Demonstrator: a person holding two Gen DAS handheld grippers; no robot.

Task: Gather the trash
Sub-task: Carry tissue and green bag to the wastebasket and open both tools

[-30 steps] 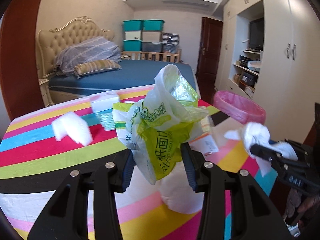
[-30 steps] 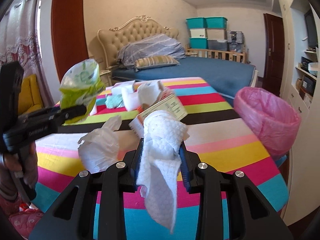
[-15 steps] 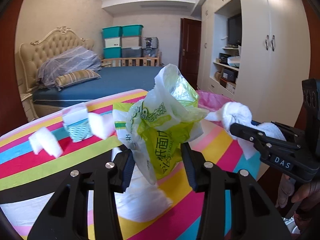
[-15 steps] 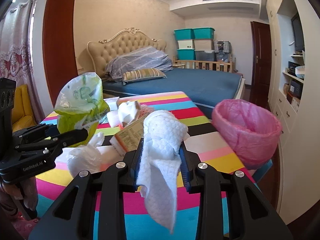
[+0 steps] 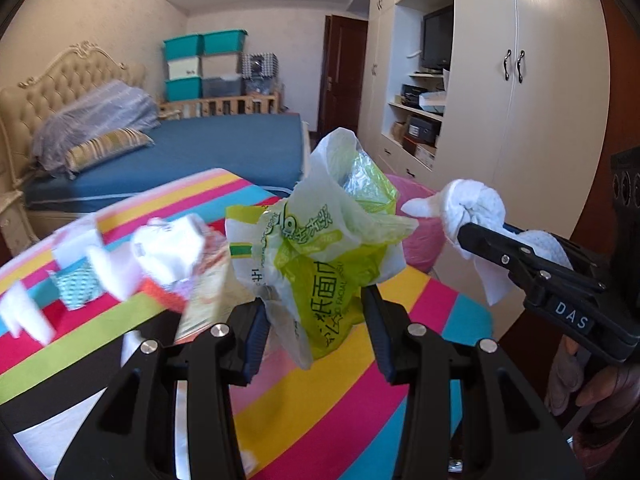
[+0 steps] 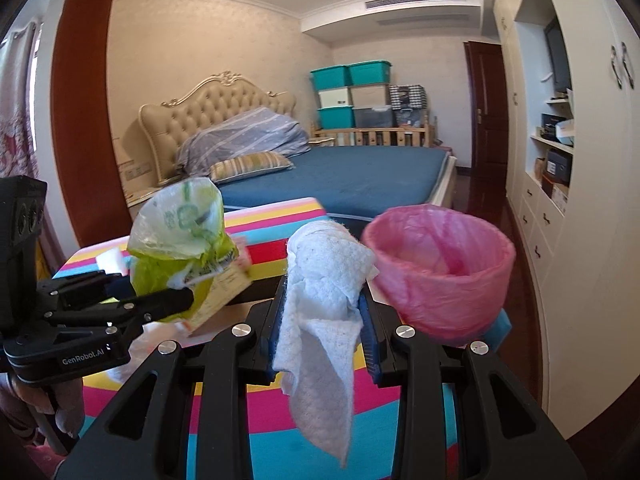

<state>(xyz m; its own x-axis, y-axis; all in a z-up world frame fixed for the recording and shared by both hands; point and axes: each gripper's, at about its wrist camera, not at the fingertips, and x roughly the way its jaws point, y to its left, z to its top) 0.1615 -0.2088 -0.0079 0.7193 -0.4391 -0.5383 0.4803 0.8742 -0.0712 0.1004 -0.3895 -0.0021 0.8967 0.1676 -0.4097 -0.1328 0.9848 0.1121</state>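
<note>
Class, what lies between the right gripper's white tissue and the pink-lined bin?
Nothing: in the right wrist view, open air separates the white tissue from the pink-lined bin.

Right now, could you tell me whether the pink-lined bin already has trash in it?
It looks empty: the right wrist view looks into the pink-lined bin and shows only liner, though its very bottom is hidden.

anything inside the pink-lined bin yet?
In the right wrist view the pink-lined bin shows only crumpled liner on its far inner wall. Its bottom is hidden by the near rim, so contents there cannot be ruled out.
</note>
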